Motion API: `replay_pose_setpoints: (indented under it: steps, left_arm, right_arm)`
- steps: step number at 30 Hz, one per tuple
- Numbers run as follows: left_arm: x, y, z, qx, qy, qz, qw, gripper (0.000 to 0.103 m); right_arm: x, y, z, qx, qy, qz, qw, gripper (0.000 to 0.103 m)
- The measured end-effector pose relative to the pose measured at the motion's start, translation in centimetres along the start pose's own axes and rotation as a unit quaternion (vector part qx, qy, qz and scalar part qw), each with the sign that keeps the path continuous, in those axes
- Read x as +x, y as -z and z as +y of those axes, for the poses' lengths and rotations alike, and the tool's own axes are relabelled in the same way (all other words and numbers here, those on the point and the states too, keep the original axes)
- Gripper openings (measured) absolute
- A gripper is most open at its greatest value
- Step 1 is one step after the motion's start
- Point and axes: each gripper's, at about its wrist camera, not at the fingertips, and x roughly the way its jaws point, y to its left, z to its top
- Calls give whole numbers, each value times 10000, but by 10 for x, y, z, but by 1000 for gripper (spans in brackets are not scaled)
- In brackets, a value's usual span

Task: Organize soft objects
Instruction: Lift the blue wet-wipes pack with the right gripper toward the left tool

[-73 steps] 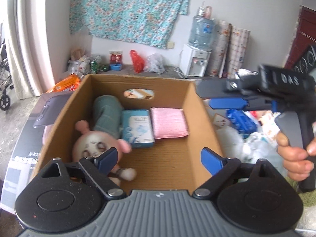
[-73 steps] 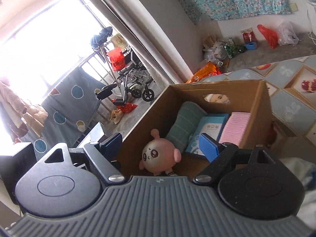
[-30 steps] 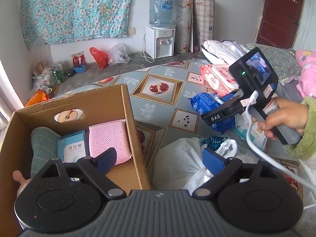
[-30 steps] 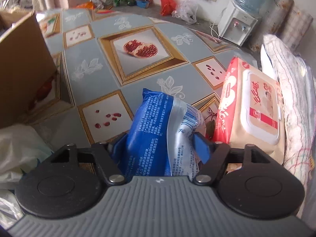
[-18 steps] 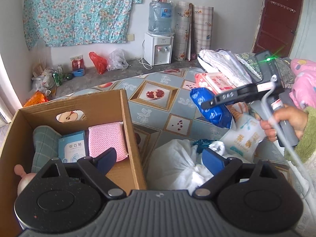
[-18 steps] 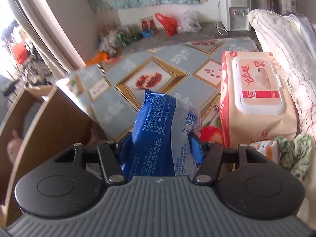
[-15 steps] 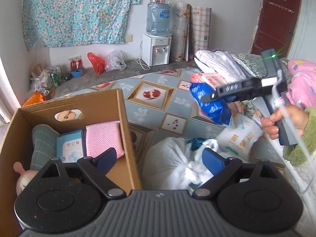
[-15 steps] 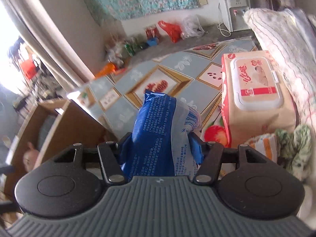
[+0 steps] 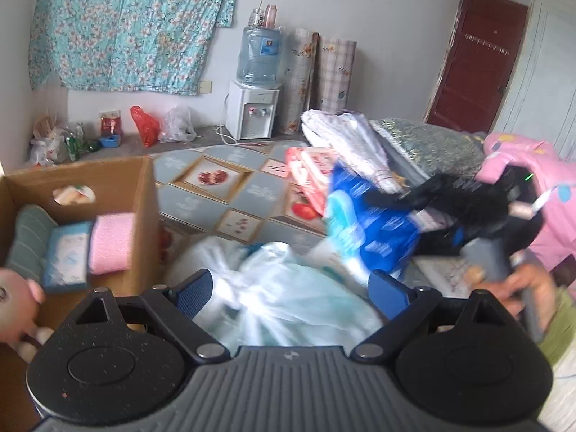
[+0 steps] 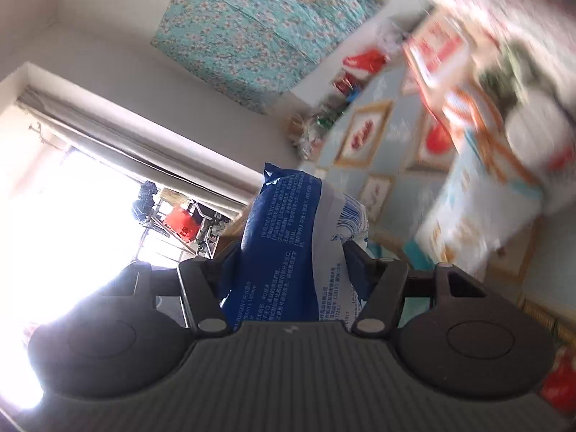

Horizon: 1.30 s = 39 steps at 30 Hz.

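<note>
Right of the cardboard box [image 9: 144, 223], well apart: blue pack [image 9: 370, 230] clamped in right gripper [image 10: 291, 262] fingers, long axis fwd along them. Left gripper [image 9: 291, 288] nearer box, fingers apart, empty.

water dispenser [image 9: 255, 108] against the far wall straight ahead, floral cloth [image 9: 126, 25] hung up left, dark red door [image 9: 475, 61] off right

A blue pack [image 10: 288, 244] with white print is held off the bed, squeezed at its sides. In the box [image 9: 144, 216] are laid a pink cloth [image 9: 109, 244], a tissue pack [image 9: 66, 257], a green pillow [image 9: 27, 241] and a plush [image 9: 14, 306].
</note>
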Motion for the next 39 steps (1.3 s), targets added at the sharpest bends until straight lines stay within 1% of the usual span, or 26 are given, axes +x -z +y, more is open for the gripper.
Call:
replay_pose_setpoints:
  steps: [3, 5, 9, 10, 11, 14, 15, 17, 20, 22, 23, 24, 25, 26, 28, 30, 32, 36, 38, 39]
  left_arm:
    - [6, 11, -17, 62, -119, -117, 9998, 92]
    - [10, 15, -27, 148, -145, -136, 9997, 87]
    - [17, 17, -40, 264, -44, -169, 9995, 84]
    - [19, 17, -43, 310, -24, -185, 9993, 82]
    - [22, 16, -46, 365, -16, -198, 9991, 80]
    - [29, 17, -55, 492, 50, -211, 9986, 79]
    - [33, 17, -59, 541, 101, -191, 9983, 79]
    - [41, 18, -64, 619, 161, -120, 9979, 75]
    - [48, 20, -62, 561, 146, -40, 9983, 73]
    - [47, 21, -53, 388, 116, -36, 9992, 72]
    - [46, 21, -47, 298, 93, -49, 9995, 72]
    - [44, 21, -41, 226, 73, -76, 9997, 72]
    - [41, 21, -36, 157, 45, -113, 9998, 72]
    - [38, 20, -30, 87, 14, -160, 9998, 72]
    - [32, 18, -18, -67, -47, -253, 9996, 72]
    - [30, 17, -9, -195, -71, -329, 9992, 72]
    - [29, 15, -1, -306, -67, -359, 9989, 72]
    - [33, 16, 7, -441, 9, -295, 9986, 72]
    - [36, 19, 8, -455, 23, -248, 9987, 72]
    - [37, 20, 9, -465, 23, -234, 9986, 72]
  right_arm:
    - [11, 5, -28, 296, 173, 13, 9994, 60]
    - [12, 8, -40, 392, 279, -64, 9988, 61]
    - [7, 13, -44, 261, 412, -230, 9985, 62]
    - [5, 13, -43, 196, 463, -278, 9983, 62]
    - [2, 13, -42, 111, 515, -361, 9980, 62]
    - [-12, 13, -38, -60, 612, -637, 9961, 62]
    - [-16, 12, -37, -149, 720, -716, 9947, 62]
    - [-22, 11, -31, -421, 926, -809, 9915, 62]
    - [-28, 12, -13, -1044, 1153, -739, 9851, 62]
    - [-31, 20, 4, -1638, 1339, -668, 9751, 66]
    - [-36, 26, 12, -2006, 1448, -612, 9670, 67]
    - [-39, 32, 20, -2367, 1585, -572, 9569, 69]
    - [-43, 41, 28, -2763, 1723, -527, 9440, 70]
    - [-45, 50, 36, -3168, 1852, -444, 9292, 70]
    - [-46, 67, 46, -3945, 2114, -247, 8939, 70]
    - [-42, 89, 55, -4652, 2395, -4, 8522, 70]
    - [-32, 109, 61, -5300, 2683, 244, 8040, 69]
    - [-9, 134, 65, -6126, 3020, 570, 7282, 67]
    - [4, 141, 64, -6480, 3222, 638, 6872, 66]
    - [10, 144, 63, -6658, 3336, 646, 6643, 64]
